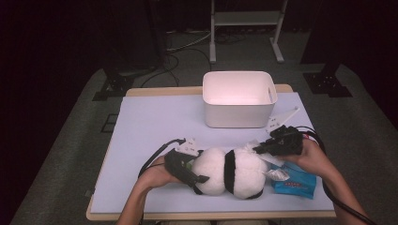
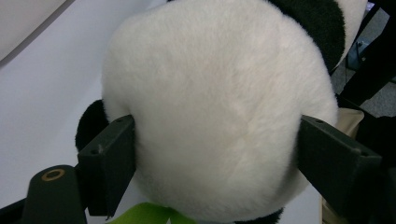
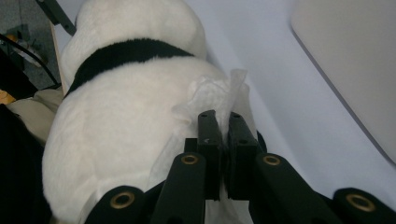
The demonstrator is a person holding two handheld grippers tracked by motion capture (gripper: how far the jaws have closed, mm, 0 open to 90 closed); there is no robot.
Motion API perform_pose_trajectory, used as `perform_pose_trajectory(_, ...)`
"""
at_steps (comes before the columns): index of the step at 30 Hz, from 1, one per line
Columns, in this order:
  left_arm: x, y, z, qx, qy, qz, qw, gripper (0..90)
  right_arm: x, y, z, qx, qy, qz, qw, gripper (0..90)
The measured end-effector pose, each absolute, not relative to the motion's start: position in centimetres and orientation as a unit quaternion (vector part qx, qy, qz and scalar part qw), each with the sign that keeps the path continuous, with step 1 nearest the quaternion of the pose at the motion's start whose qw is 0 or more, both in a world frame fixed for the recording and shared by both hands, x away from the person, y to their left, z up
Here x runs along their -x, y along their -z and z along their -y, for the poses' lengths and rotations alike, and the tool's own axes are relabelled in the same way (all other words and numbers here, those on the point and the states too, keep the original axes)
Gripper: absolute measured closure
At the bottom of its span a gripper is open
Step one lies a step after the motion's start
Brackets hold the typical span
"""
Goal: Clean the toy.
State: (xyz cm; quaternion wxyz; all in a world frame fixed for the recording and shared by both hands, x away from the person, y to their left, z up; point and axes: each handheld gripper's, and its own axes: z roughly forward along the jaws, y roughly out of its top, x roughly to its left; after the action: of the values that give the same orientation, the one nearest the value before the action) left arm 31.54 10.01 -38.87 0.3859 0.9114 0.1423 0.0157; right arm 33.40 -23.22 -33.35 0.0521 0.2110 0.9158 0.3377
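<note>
On the table [image 1: 155, 117], seen from the high view, a plush panda [image 1: 230, 171] lay on its side, a soft, round body of white fur crossed by a black band. The left gripper [image 1: 187, 171] met its left end and the right gripper [image 1: 263, 149] pinched a thin white tissue [image 1: 251, 146] at its upper right. A blue tissue pack [image 1: 295, 183] lay just beside the panda's right end, a tissue poking from its top. Behind them stood a white rectangular bin [image 1: 239, 99] with rounded corners and smooth walls; nothing showed inside it.

From the left gripper view, the panda [image 2: 219, 112] bulged between the jaws, which were clamped on its fuzzy white flanks, pressing into the fur on both sides. A black patch sat at the top and a bit of green at the bottom.

From the right gripper view, the jaws were closed together on the crumpled, translucent tissue [image 3: 219, 93], which rested against the panda [image 3: 126, 116]. The bin [image 3: 355, 60] filled the upper right corner.
</note>
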Motion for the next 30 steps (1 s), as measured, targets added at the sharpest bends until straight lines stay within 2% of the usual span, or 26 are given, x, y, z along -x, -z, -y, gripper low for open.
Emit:
perform_pose_trajectory(10, -31.7, 38.8, -9.8, -0.911, -0.015, -0.152, 0.384, 16.9, -30.3, 33.6, 25.2, -0.211, -0.353, -0.91, 0.056, 85.5)
perform_pose_trajectory(30, -31.6, 38.3, -9.3, -0.915, -0.019, -0.155, 0.371, 16.9, -27.9, 32.9, 21.6, -0.148, -0.349, -0.924, 0.058, 85.5)
